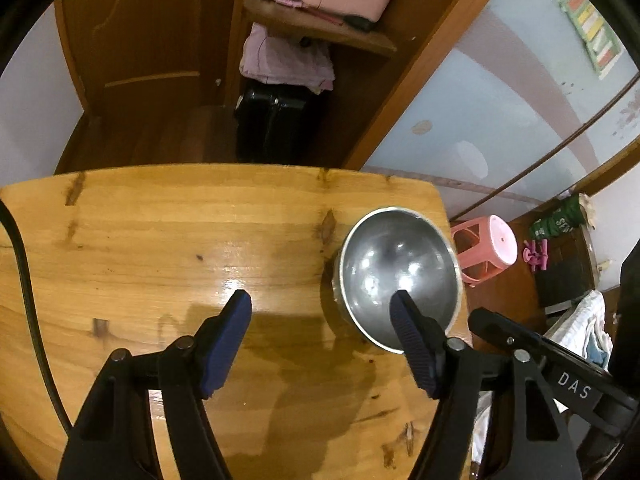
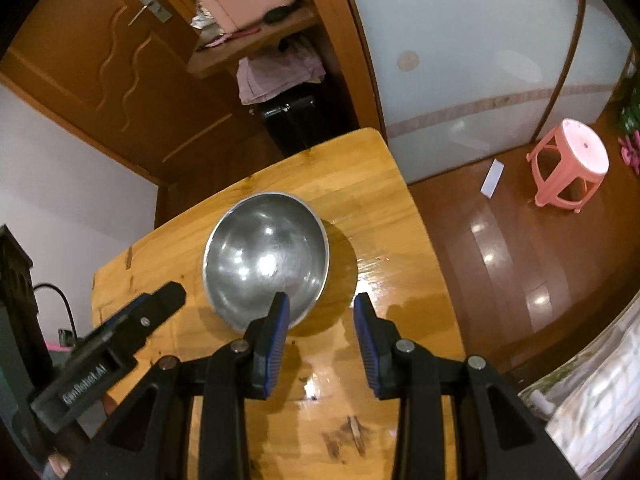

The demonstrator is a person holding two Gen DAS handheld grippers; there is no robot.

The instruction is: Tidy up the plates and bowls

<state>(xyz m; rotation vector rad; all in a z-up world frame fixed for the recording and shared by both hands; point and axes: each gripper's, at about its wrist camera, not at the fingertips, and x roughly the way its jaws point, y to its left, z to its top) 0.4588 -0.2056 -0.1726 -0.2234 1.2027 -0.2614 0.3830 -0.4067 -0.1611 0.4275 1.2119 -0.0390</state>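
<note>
Steel bowl (image 2: 266,256) on wooden table (image 1: 160,240) — left tongs (image 1: 324,304), right tongs (image 2: 320,304) both apart, empty.

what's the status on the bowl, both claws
Left claw open, empty. Right claw open, empty. Steel bowl upright on table, ungripped. Nothing blocking.

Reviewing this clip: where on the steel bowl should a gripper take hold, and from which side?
A judgement: take the steel bowl by its thin rim, one finger inside and one outside, coming down from above at the near edge. It sits upright and empty on the wooden table, and its body looks too wide for the jaws to span. The right gripper, open, is nearest that edge.
</note>
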